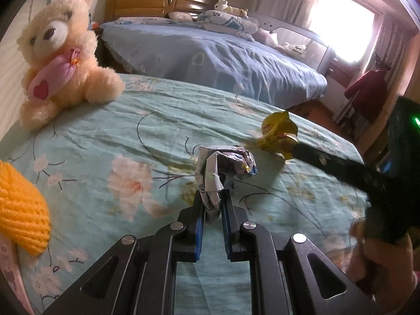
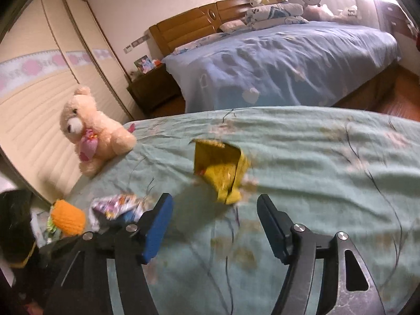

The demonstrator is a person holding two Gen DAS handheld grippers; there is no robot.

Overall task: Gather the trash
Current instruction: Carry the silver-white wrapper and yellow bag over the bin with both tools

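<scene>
A crumpled white and purple wrapper [image 1: 225, 162] stands up from my left gripper [image 1: 214, 197], whose blue pads are shut on its lower end, just above the green floral sheet [image 1: 131, 131]. Right of it, a yellow wrapper [image 1: 279, 134] sits at the tip of my right gripper [image 1: 295, 148]. In the right wrist view the right gripper [image 2: 214, 199] is open, its fingers spread wide. The blurred yellow wrapper [image 2: 220, 170] lies just ahead of the gap, and neither pad touches it. The crumpled wrapper [image 2: 115, 204] shows at the lower left.
A cream teddy bear [image 1: 63, 60] sits at the sheet's far left corner, next to a wardrobe [image 2: 39, 105]. An orange knitted thing [image 1: 21, 210] lies at the left. A bed with a blue cover [image 1: 210, 57] stands beyond. A person's hand [image 1: 380, 257] grips the right tool.
</scene>
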